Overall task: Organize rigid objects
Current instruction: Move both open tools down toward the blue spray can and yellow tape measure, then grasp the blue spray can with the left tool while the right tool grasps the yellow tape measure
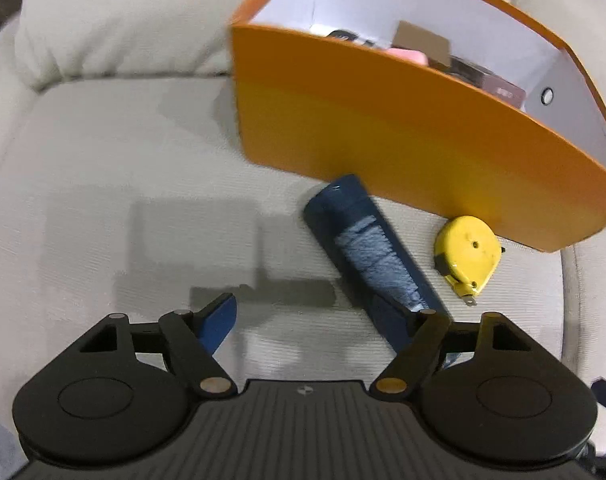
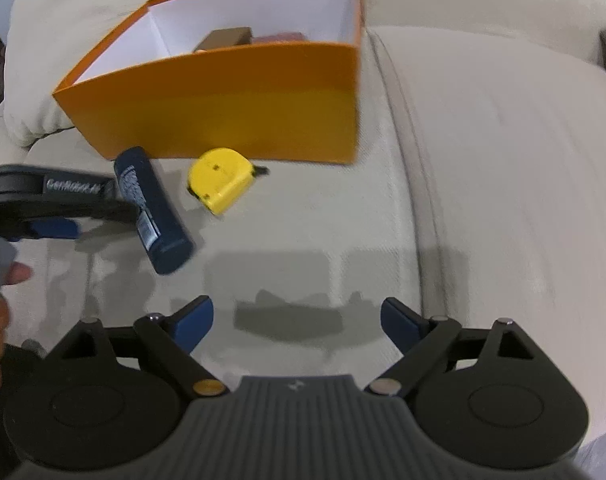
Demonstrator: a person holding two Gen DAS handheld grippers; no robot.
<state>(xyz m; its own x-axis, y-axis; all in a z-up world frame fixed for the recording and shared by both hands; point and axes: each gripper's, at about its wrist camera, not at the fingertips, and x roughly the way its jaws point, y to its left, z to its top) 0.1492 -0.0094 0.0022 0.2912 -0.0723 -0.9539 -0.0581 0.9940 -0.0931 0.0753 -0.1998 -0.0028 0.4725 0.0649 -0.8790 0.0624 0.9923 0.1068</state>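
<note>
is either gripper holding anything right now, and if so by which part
Nothing is held. The left gripper and right gripper are both open over the couch; the blue bottle lies loose.

Left claw open over the sofa cushion — dark blue canister beside its right finger.

furniture: beige fabric sofa | back cushion | light: soft shadows

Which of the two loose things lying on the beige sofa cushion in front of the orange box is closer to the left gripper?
The dark blue cylindrical bottle: its end reaches the left gripper. The yellow tape measure lies farther away, beside the orange cardboard box.
</note>
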